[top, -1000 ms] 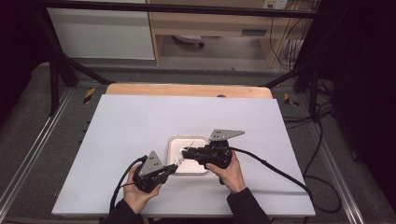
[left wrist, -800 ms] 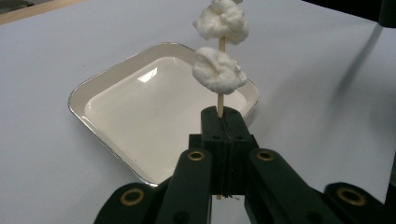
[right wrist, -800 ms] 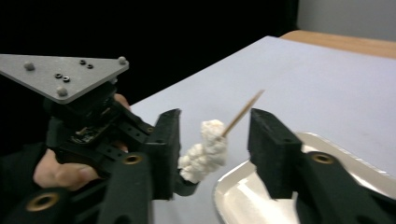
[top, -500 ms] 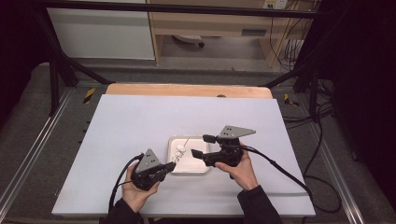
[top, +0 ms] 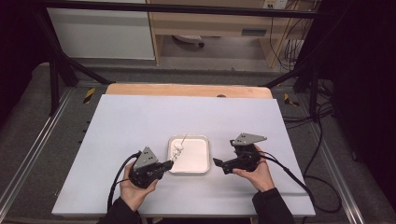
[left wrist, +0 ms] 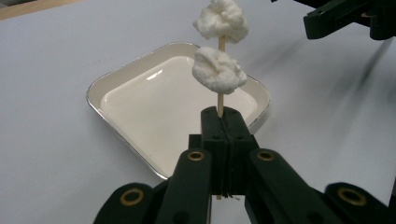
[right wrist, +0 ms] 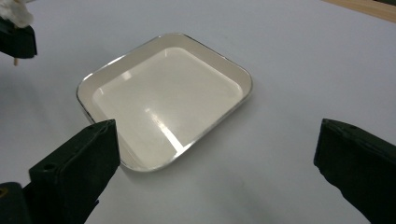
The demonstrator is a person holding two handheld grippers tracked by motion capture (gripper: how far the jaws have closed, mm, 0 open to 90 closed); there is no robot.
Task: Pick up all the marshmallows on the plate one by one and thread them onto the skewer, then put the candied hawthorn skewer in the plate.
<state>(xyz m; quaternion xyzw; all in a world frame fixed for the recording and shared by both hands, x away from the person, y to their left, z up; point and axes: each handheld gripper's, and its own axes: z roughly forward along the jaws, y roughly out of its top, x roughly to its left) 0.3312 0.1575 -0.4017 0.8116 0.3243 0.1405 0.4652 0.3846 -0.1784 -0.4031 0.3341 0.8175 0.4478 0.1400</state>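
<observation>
High view: a white surface (top: 140, 121) carries a shallow square white tray (top: 192, 158) with a metallic rim, low in the frame near its centre. The left claw (top: 171, 163), held in a hand (top: 133, 191) at the lower left, sits just beside the tray's left edge. It is clenched on a thin wooden skewer (top: 182, 140), which slants up over the tray's upper left corner with white lumps on it. The right claw (top: 217, 163), held in a hand (top: 256, 173) at the lower right, lies just right of the tray, its tip pointing toward the tray but apart from it.

In the left gripper view, the jaws are pressed together around the skewer (left wrist: 220, 100) at centre frame. Two white fluffy lumps are threaded on it, the lower lump (left wrist: 218, 71) and the upper lump (left wrist: 221, 20) close together, above the tray (left wrist: 140, 70) behind them.

In the right gripper view, the jaws stand wide apart at the lower left and lower right corners, gripping nothing, with the bare tray (right wrist: 163, 100) between and beyond them.
</observation>
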